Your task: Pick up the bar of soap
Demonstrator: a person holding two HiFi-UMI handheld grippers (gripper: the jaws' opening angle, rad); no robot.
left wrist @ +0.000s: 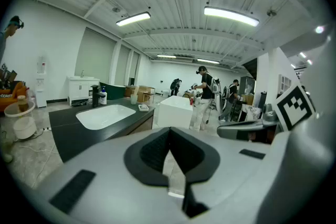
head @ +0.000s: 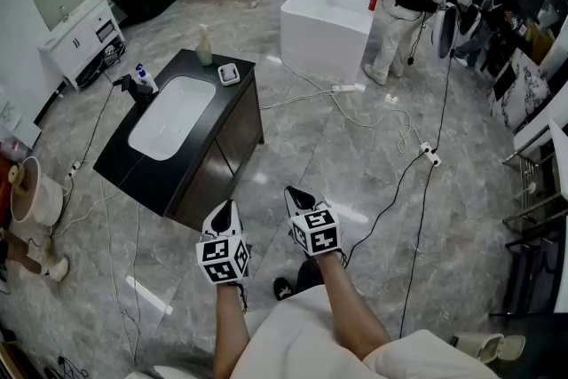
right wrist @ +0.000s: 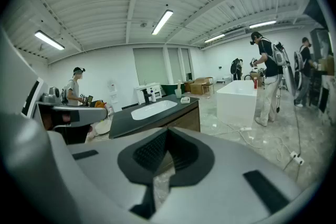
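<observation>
The bar of soap (head: 229, 73) is a small pale block in a white dish on the far right corner of a black vanity top (head: 133, 166), beside its white basin (head: 172, 116). Both grippers hang low over the floor, well short of the vanity's near corner. My left gripper (head: 226, 209) is shut and empty, and my right gripper (head: 298, 194), just to its right, is shut and empty too. In the left gripper view the closed jaws (left wrist: 169, 136) point toward the vanity, with the soap dish (left wrist: 143, 107) far off. The right gripper view shows closed jaws (right wrist: 167, 139) and the dish (right wrist: 185, 99).
A green bottle (head: 204, 47), a pump bottle (head: 145, 77) and a black faucet (head: 133, 88) stand on the vanity. A white bathtub (head: 324, 22) sits behind, with people at its right. Cables (head: 373, 115) trail over the marble floor. A bucket (head: 32, 191) stands left.
</observation>
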